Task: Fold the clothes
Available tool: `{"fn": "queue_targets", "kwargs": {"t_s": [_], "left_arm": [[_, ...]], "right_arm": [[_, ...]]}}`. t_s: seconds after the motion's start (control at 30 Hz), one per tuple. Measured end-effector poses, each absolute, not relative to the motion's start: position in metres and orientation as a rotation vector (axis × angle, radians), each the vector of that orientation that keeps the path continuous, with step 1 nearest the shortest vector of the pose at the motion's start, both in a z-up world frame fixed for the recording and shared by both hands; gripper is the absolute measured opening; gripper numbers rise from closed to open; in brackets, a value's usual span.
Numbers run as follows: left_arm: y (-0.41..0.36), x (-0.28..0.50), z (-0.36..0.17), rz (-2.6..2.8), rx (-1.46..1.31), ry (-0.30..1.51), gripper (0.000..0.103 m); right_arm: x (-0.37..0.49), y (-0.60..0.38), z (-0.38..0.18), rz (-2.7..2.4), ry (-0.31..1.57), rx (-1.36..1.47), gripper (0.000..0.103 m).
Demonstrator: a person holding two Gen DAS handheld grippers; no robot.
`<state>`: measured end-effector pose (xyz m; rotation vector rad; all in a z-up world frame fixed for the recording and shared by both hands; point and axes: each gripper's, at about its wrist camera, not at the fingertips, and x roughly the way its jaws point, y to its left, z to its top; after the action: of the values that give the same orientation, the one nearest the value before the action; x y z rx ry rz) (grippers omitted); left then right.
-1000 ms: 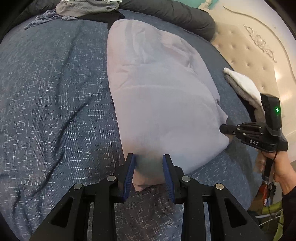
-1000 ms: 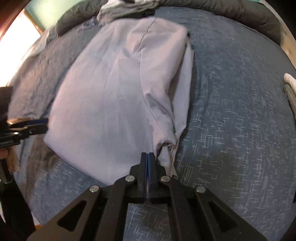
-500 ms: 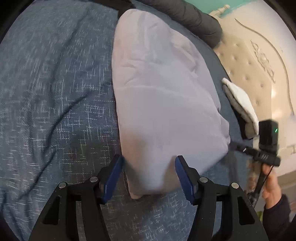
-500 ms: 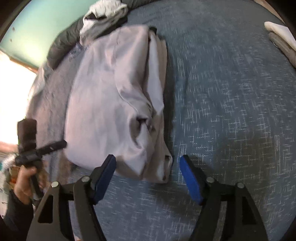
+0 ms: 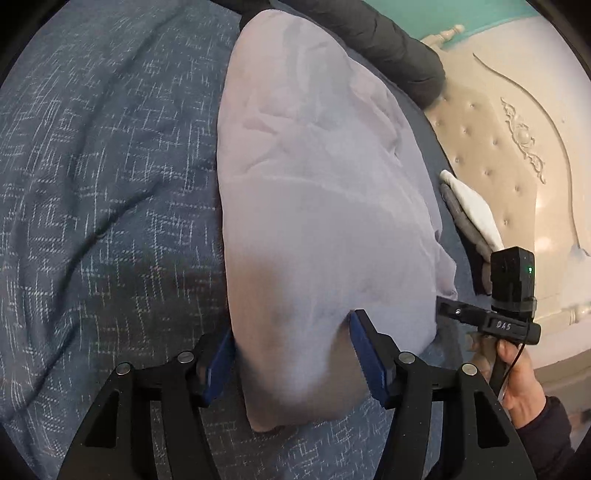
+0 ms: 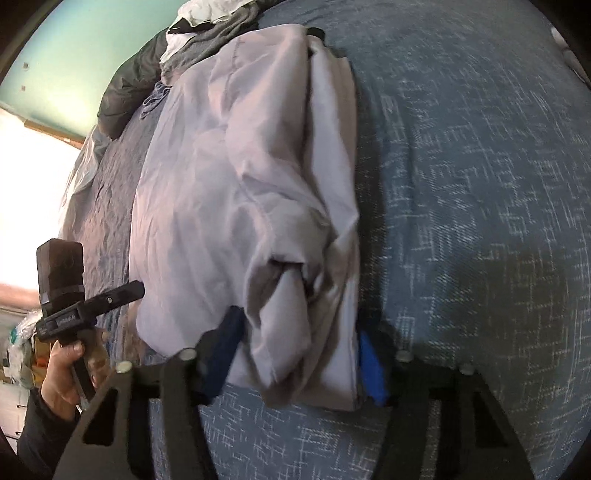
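Observation:
A pale lilac garment (image 5: 317,206) lies folded lengthwise on the blue patterned bedspread (image 5: 103,206). My left gripper (image 5: 295,362) is open, its blue pads on either side of the garment's near corner. In the right wrist view the same garment (image 6: 236,177) shows a sleeve and a loose hem at its near end. My right gripper (image 6: 299,362) is open, its pads straddling that end. Each gripper shows in the other's view, the right one (image 5: 476,317) beside the garment's right edge and the left one (image 6: 107,299) beside its left edge.
A dark padded jacket (image 5: 373,33) lies along the far side of the bed, with a heap of grey and white clothes (image 6: 210,26) beside it. A folded white and grey stack (image 5: 469,214) sits by the cream tufted headboard (image 5: 517,122).
The right gripper went from shut to wide open and moved down onto the garment's near end. The left gripper opened wider and moved in over its corner.

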<state>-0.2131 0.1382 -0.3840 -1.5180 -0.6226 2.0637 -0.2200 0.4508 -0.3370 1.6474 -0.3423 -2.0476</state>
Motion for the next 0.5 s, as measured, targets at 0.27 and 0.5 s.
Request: {"fn": "queue_targets", "kwargs": {"t_s": [0.27, 0.5], "left_arm": [[0.141, -0.212, -0.377, 2.059, -1.479, -0.648, 0.052], [0.129, -0.215, -0.398, 1.979, -1.498, -0.73, 0.057]], "right_arm": [[-0.225, 0.443, -0.337, -2.035, -0.305, 1.608, 0.033], [-0.251, 0.443, -0.353, -2.001, -0.412, 1.62, 0.052]]}}
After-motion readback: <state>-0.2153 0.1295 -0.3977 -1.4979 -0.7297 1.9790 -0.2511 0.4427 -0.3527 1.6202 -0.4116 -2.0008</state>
